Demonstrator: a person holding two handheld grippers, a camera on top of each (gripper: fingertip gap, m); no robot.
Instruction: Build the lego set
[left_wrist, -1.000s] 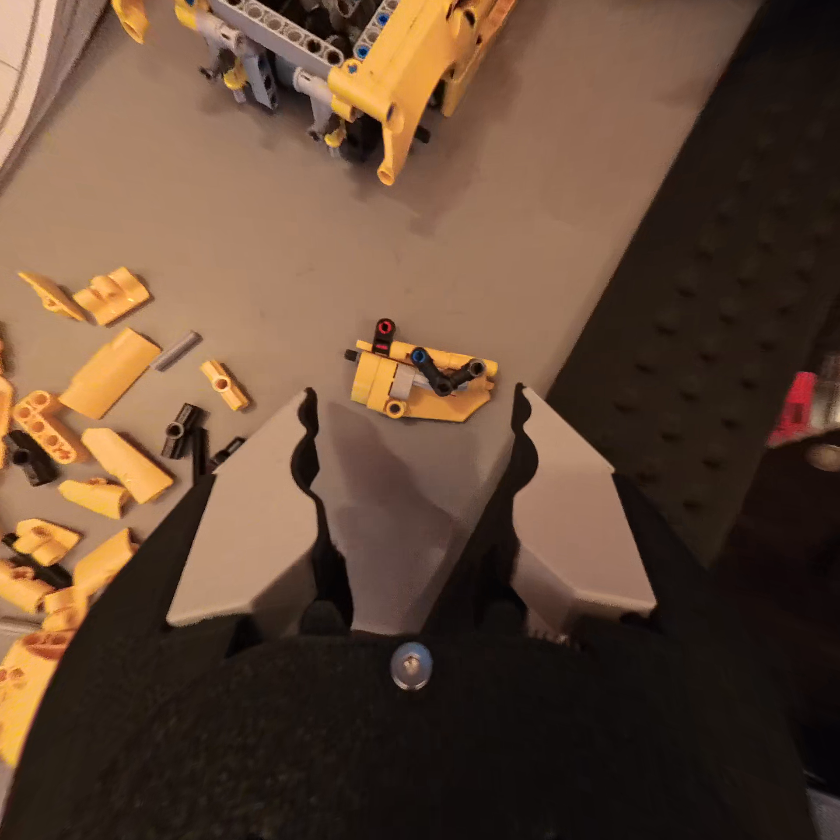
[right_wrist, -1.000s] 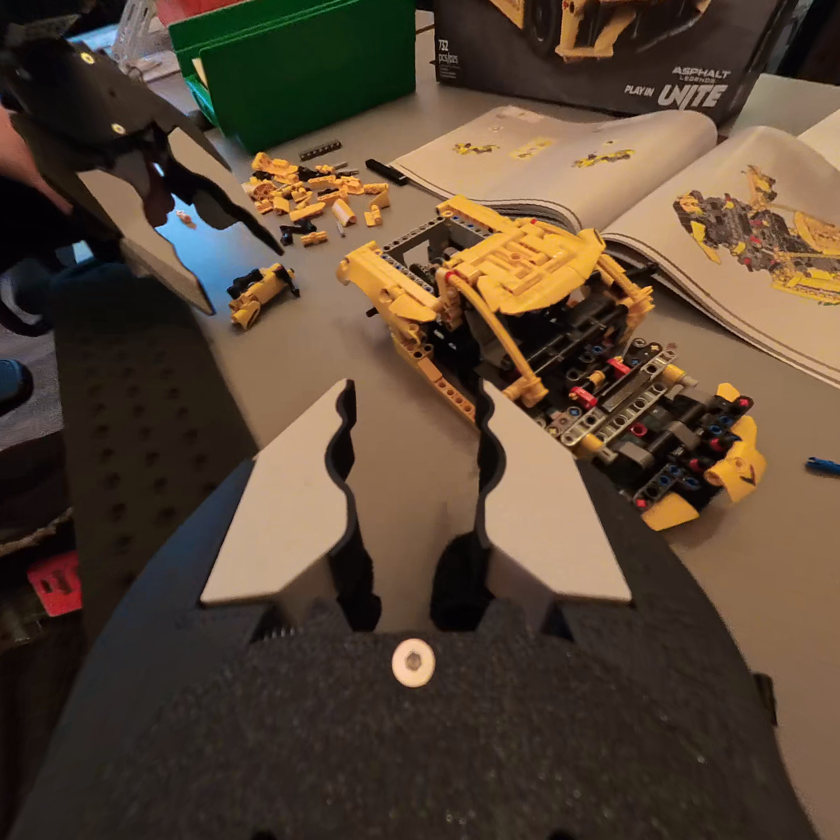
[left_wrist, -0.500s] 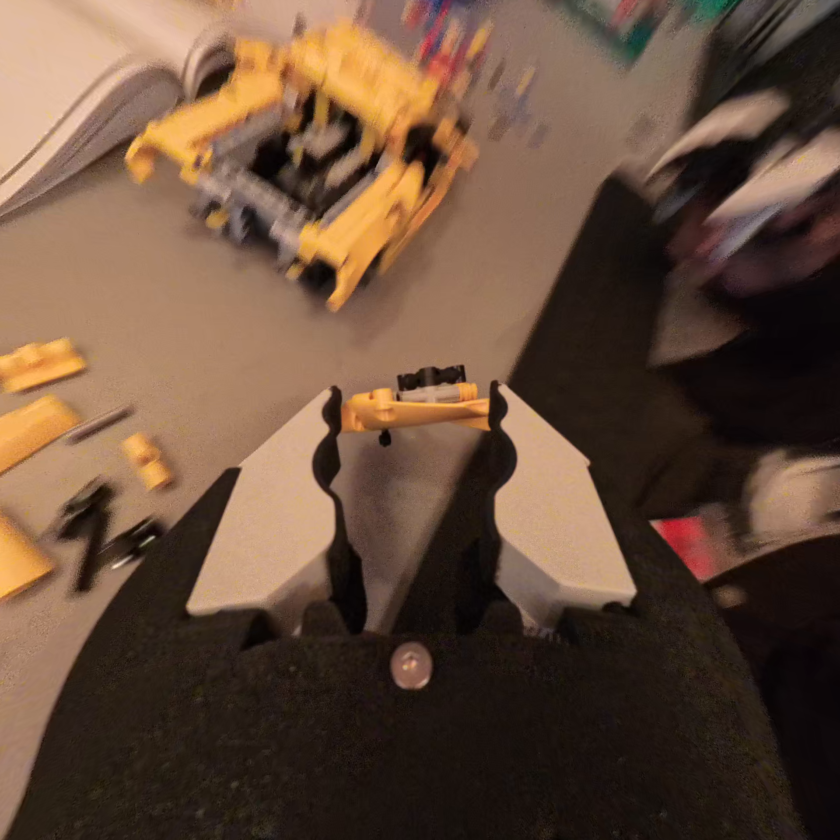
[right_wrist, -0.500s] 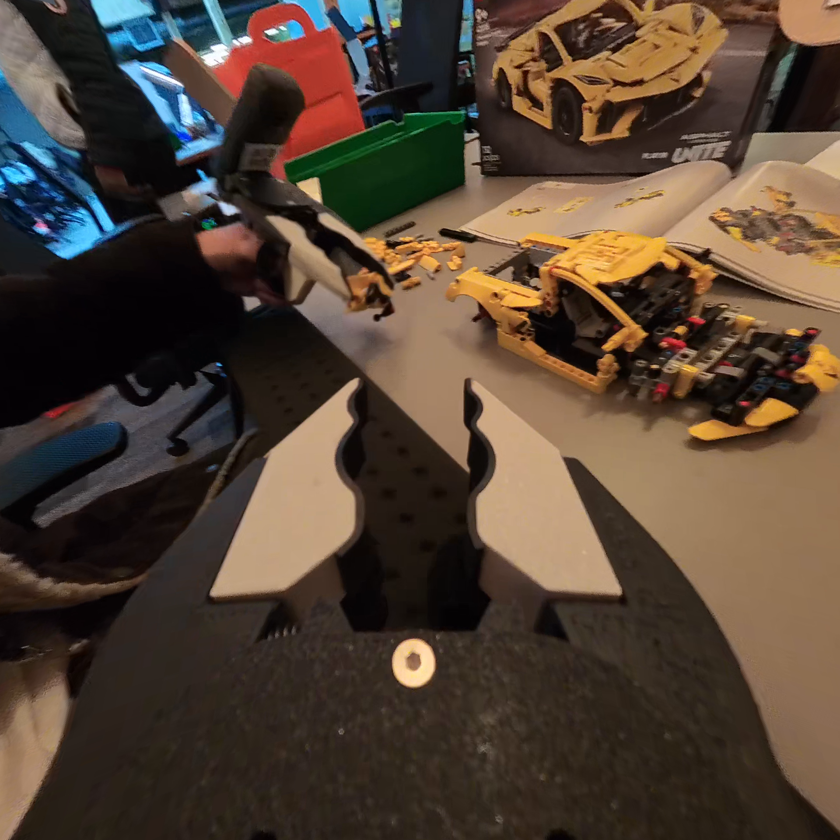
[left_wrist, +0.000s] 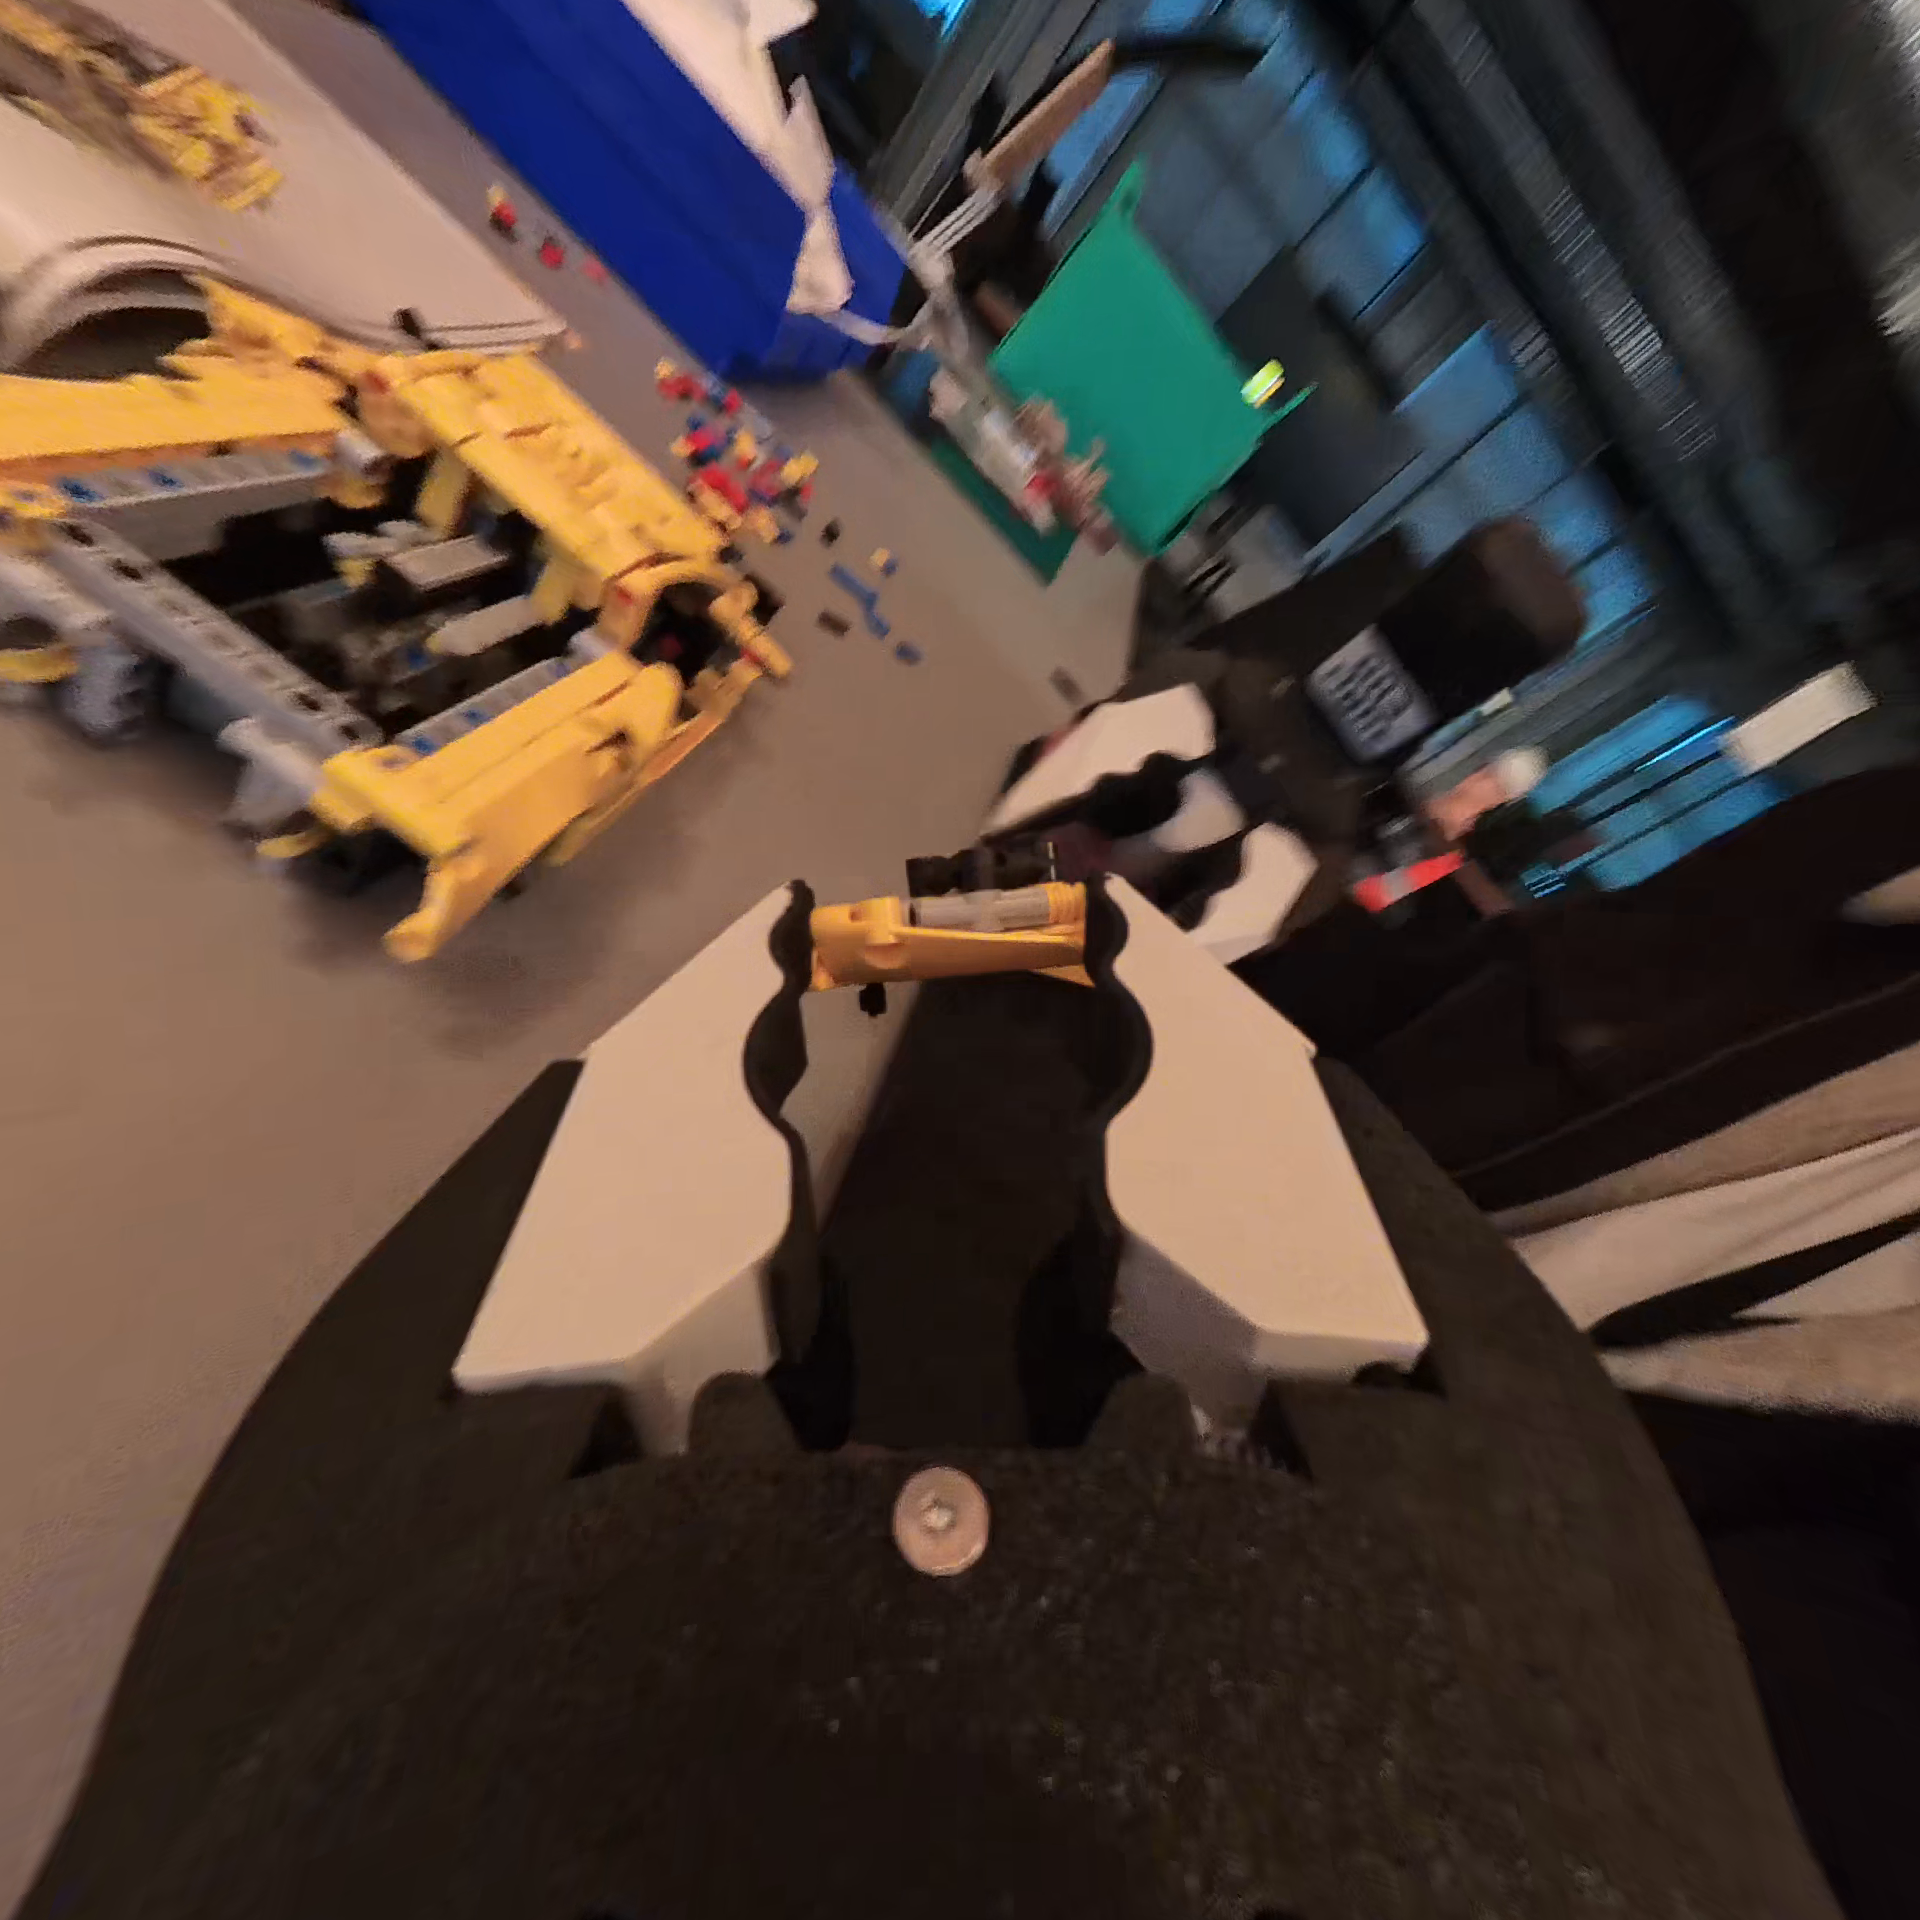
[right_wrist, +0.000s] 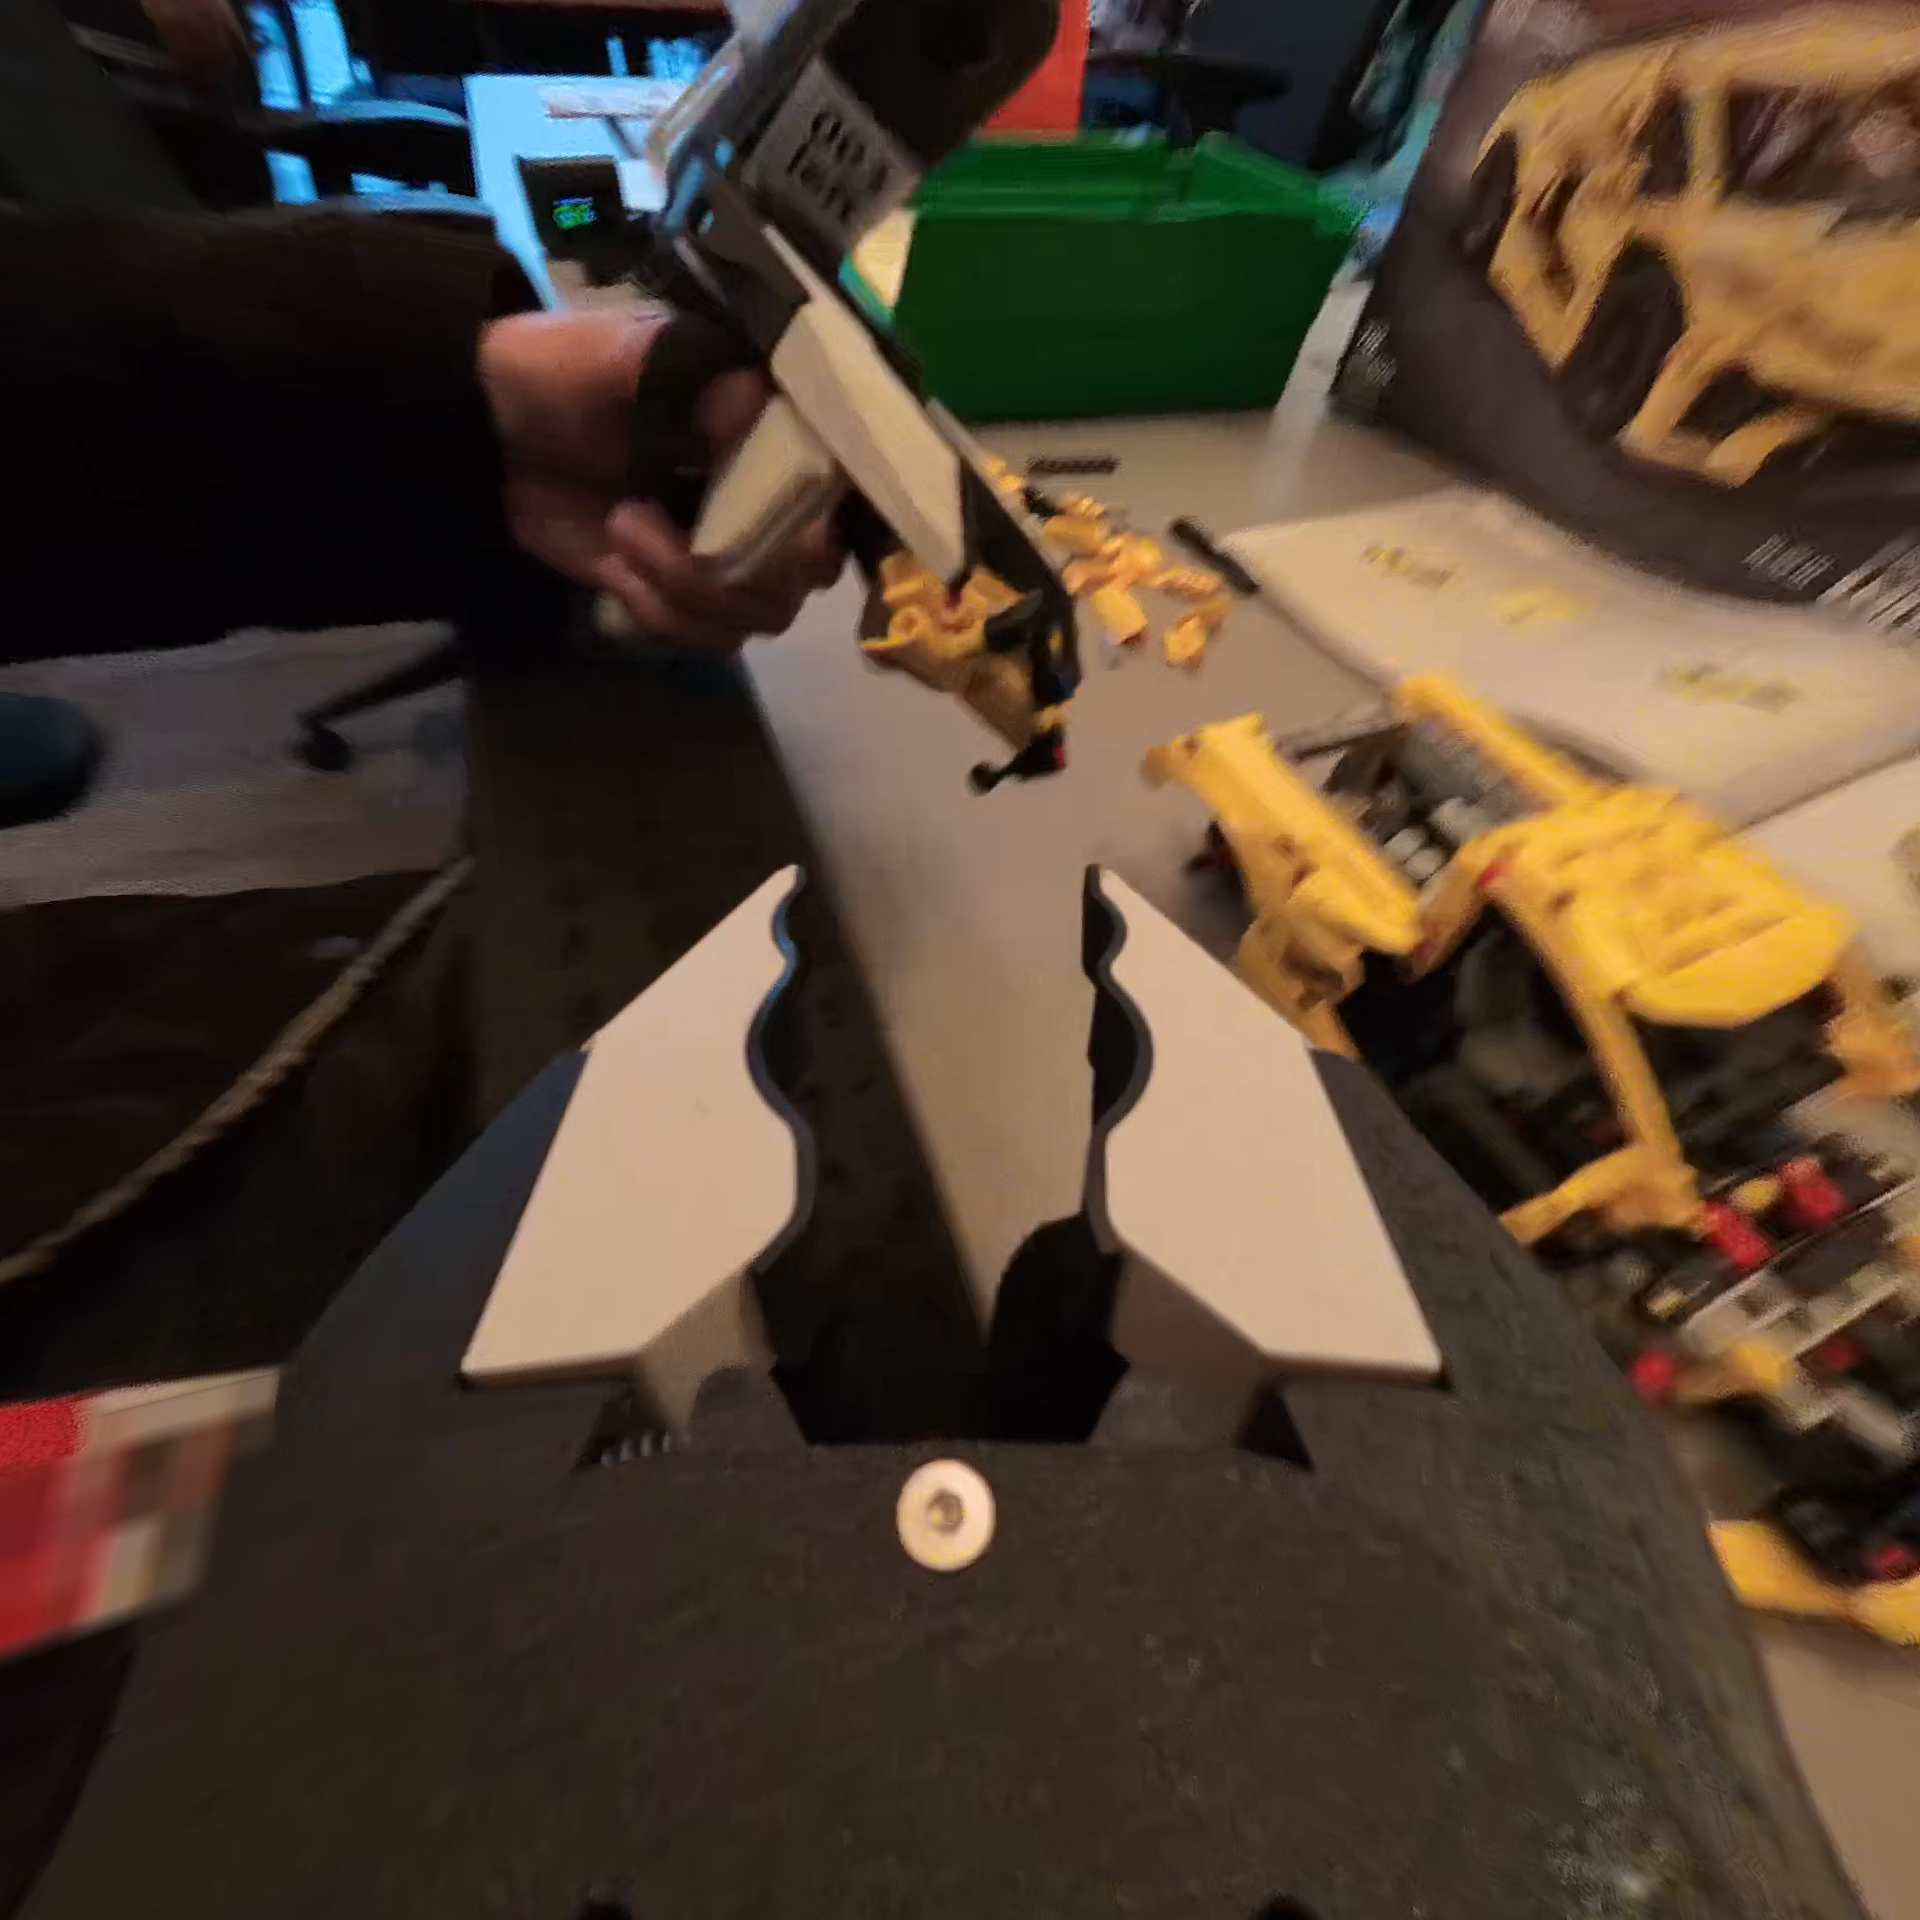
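My left gripper (left_wrist: 945, 935) is shut on a small yellow, grey and black sub-assembly (left_wrist: 935, 940), held in the air above the table's near edge. In the right wrist view the same sub-assembly (right_wrist: 966, 644) hangs from the left gripper (right_wrist: 977, 613), held by a person's hand (right_wrist: 623, 520). The half-built yellow car (left_wrist: 436, 644) lies on the grey table to the left; in the right wrist view it (right_wrist: 1558, 1018) lies to the right. My right gripper (right_wrist: 940, 914) is open and empty, low over the table edge, pointing toward the held sub-assembly.
Loose yellow parts (right_wrist: 1122, 582) lie at the back near a green bin (right_wrist: 1101, 301). The open instruction book (right_wrist: 1558, 644) and the set's box (right_wrist: 1683, 270) are behind the car. Small red and blue parts (left_wrist: 748, 468) lie beyond the car. A dark mat (right_wrist: 623, 831) borders the table.
My left gripper closed on the sub-assembly, lifted it off the table and swung it up toward the right gripper. My right gripper turned left toward it and stayed open.
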